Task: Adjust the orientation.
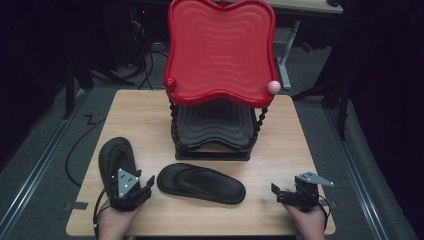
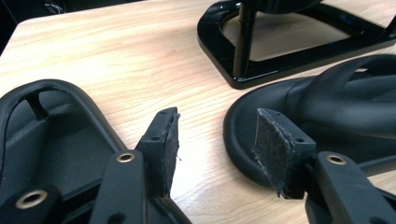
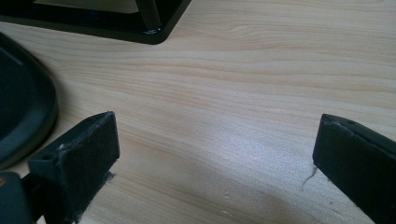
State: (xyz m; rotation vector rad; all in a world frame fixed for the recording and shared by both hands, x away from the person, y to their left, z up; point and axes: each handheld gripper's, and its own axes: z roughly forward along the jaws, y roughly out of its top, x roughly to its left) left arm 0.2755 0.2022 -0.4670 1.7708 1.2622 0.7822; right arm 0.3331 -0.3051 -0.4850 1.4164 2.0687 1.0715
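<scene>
Two black flip-flops lie on the wooden table [image 1: 280, 150]. One flip-flop [image 1: 201, 183] lies crosswise at the front centre, the other [image 1: 114, 157] points away at the front left. My left gripper [image 1: 145, 186] is open between them, its jaws over bare wood; in the left gripper view [image 2: 217, 137] the left flip-flop [image 2: 42, 135] is at its left and the centre flip-flop [image 2: 336, 107] at its right. My right gripper [image 1: 280, 192] is open at the front right, over bare wood [image 3: 215, 149], with the centre flip-flop's end [image 3: 23, 107] to its left.
A two-tier stand [image 1: 215, 145] sits at the table's back centre, with a black lower tray [image 1: 212, 125] and a red upper tray [image 1: 220, 50] on beaded posts. A pink ball [image 1: 273, 87] tops the right post. Its black base [image 2: 280, 65] lies ahead of the left gripper.
</scene>
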